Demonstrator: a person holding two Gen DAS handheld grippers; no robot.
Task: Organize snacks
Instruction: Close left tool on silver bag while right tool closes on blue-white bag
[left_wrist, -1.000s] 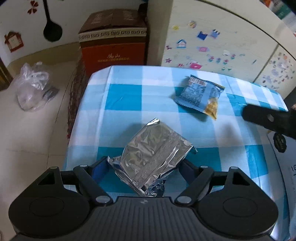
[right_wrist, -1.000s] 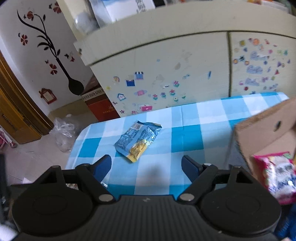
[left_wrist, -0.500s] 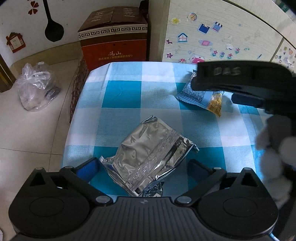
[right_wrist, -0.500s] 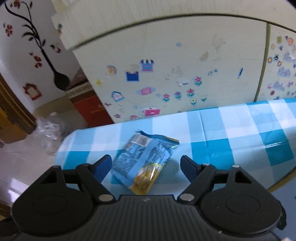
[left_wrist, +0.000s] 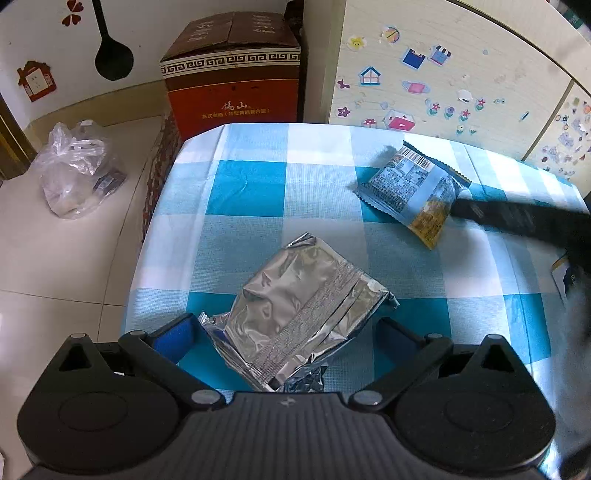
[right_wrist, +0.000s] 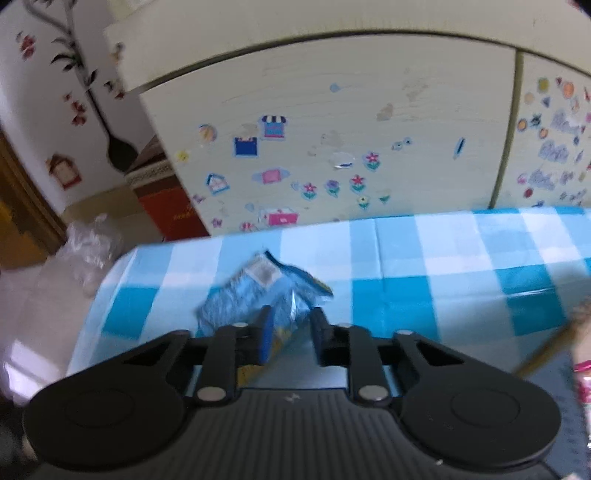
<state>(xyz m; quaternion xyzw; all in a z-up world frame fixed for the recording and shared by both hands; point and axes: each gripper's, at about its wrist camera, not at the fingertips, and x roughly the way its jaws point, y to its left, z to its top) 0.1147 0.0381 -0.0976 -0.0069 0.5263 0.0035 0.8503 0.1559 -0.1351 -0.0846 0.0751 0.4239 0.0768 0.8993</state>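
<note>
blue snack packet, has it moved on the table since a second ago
Yes. In the left wrist view the blue snack packet has turned, its yellow end now lifted off the checked tablecloth, pinched by the right hand-held gripper.

We count two snack packets on the counter: one silver foil packet near, one blue packet far right. One cardboard box and one clear plastic bag on the floor, far left.

Left claw spread, right claw clamped
</note>
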